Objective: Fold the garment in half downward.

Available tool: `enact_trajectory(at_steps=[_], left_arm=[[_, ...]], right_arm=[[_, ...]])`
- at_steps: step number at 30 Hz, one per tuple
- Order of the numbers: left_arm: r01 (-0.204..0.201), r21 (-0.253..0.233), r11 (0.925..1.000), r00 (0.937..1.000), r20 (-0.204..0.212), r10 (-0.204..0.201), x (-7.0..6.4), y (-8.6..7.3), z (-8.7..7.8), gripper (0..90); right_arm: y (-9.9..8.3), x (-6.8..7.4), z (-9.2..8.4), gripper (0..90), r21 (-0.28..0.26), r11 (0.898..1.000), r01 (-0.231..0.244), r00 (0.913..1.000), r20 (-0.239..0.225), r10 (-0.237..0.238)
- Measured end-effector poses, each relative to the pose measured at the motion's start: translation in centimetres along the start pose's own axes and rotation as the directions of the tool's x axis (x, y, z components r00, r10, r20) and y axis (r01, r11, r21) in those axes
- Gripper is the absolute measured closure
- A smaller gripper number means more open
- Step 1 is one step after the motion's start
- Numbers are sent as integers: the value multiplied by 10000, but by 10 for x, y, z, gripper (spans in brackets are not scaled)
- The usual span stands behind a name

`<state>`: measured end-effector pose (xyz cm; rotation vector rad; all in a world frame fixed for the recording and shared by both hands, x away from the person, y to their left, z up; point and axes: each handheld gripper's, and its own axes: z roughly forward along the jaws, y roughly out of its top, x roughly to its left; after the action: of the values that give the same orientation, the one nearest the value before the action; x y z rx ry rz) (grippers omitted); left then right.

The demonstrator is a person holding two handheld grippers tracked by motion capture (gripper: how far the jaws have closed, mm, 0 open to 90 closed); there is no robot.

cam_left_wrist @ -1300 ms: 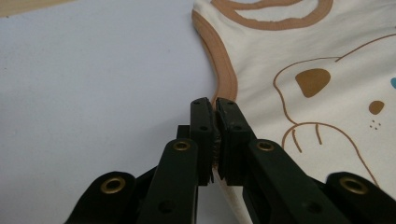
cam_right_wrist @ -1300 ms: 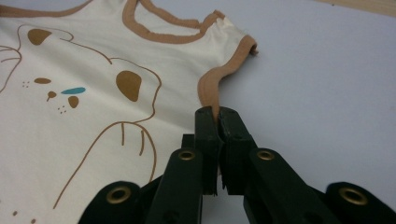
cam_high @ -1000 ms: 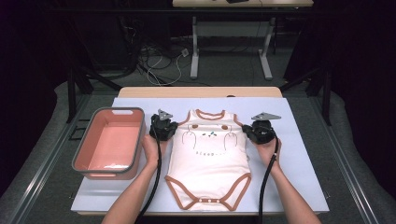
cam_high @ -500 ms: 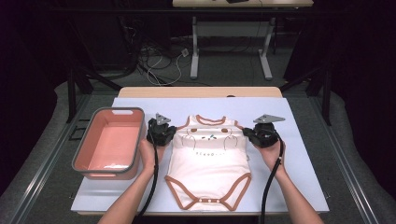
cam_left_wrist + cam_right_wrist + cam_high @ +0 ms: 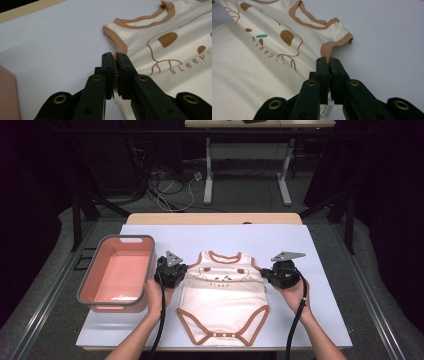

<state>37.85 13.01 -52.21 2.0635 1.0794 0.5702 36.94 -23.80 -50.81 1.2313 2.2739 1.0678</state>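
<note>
A cream baby bodysuit with brown trim and a bear print lies face up on the white table, neck towards the far edge. My left gripper is shut on the brown armhole trim at the bodysuit's left side; the hem sits pinched between the jaws of the left gripper. My right gripper is shut on the opposite armhole edge. In the right gripper view the right gripper pinches the trim of the bodysuit, and a small label hangs under the jaws.
A pink tub with a grey rim stands at the table's left, close to my left hand. The tub's corner appears in the left gripper view. A desk frame and cables stand on the floor beyond the table.
Both grippers have slid towards the near edge of the table, dragging the bodysuit with them. Their hold on the armholes is unchanged.
</note>
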Motion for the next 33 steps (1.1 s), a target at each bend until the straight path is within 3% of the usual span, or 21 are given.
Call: enact_trajectory(at_steps=[6, 13, 19, 27, 33], left_arm=[[-275, 453, 9986, 9994, 237, 265, -7, -17, -2, 849], [-398, 937, 9948, 9979, 552, 347, -14, -32, 4, 836], [-305, 978, 9947, 9973, 691, 237, -13, -38, 7, 774], [-169, 1145, 9933, 9961, 883, 67, -14, -38, 6, 484], [-137, 1255, 9920, 9930, 1179, -12, -12, -38, 3, 341]], right_arm=[[-11, 11, 0, 866, 721, 9970, 294, 9993, -237, -277], [-25, 13, 11, 846, 1919, 9802, 496, 9984, -369, -433], [-28, 12, 18, 792, 2265, 9723, 572, 9980, -385, -497], [-25, 9, 15, 511, 2111, 9766, 410, 9984, -459, -320], [-25, 8, 15, 324, 1802, 9835, 180, 9982, -594, -74]])
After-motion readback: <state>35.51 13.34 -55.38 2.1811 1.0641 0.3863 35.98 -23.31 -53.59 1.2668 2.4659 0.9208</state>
